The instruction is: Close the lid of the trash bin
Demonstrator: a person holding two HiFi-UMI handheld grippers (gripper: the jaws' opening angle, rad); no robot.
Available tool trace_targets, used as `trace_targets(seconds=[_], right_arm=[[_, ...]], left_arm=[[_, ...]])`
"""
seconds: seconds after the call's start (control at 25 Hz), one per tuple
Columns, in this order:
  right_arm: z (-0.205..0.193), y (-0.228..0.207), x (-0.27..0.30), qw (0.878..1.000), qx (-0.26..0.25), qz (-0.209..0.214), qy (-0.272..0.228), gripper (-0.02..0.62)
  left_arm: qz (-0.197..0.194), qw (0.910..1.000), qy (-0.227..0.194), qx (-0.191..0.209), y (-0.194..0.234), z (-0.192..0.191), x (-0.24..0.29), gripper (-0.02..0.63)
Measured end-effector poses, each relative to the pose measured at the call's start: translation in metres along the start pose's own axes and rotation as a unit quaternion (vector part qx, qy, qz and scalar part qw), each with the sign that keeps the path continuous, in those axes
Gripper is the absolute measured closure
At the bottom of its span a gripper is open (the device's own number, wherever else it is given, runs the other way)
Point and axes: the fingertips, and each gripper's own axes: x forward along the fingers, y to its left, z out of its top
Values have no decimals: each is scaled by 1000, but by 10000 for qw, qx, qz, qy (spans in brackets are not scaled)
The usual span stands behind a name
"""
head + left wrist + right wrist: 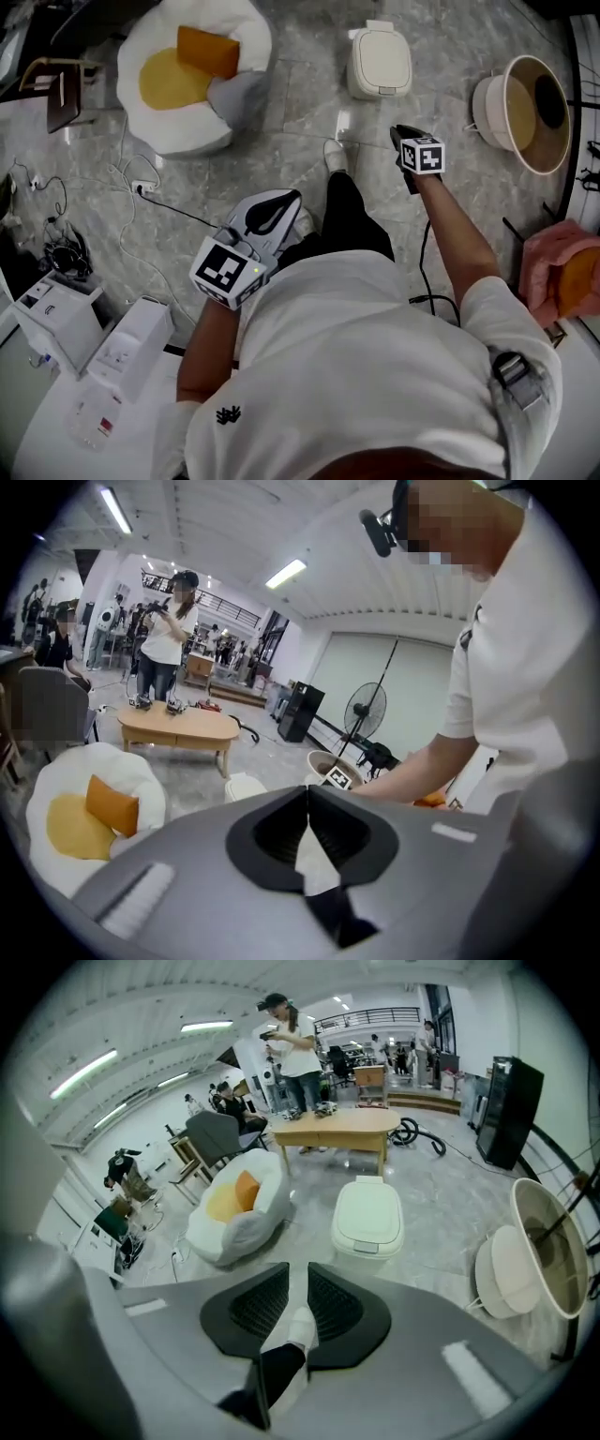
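The cream trash bin (380, 62) stands on the floor straight ahead of the nearer right hand-held gripper (400, 134), jaws barely parted and empty, while the left hand-held gripper (291, 199), jaws together, holds nothing

No legible text or numbers

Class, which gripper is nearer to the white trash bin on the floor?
Right. The right gripper is extended toward the trash bin, apart from it; the left gripper sits back near the person's waist, farther off.
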Motion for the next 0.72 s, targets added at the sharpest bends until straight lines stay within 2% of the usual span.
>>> trace_targets(seconds=[0.2, 0.4, 0.72], right_arm=[[-29, 85, -74, 9985, -437, 268, -205, 534], [-35, 161, -149, 9934, -761, 550, -659, 534], [-43, 242, -244, 9816, -811, 937, -1454, 537]], left_arm=[[-2, 9994, -273, 234, -30, -15, -70, 547], [173, 9967, -771, 169, -43, -24, -132, 548], [462, 9951, -872, -27, -46, -62, -186, 548]])
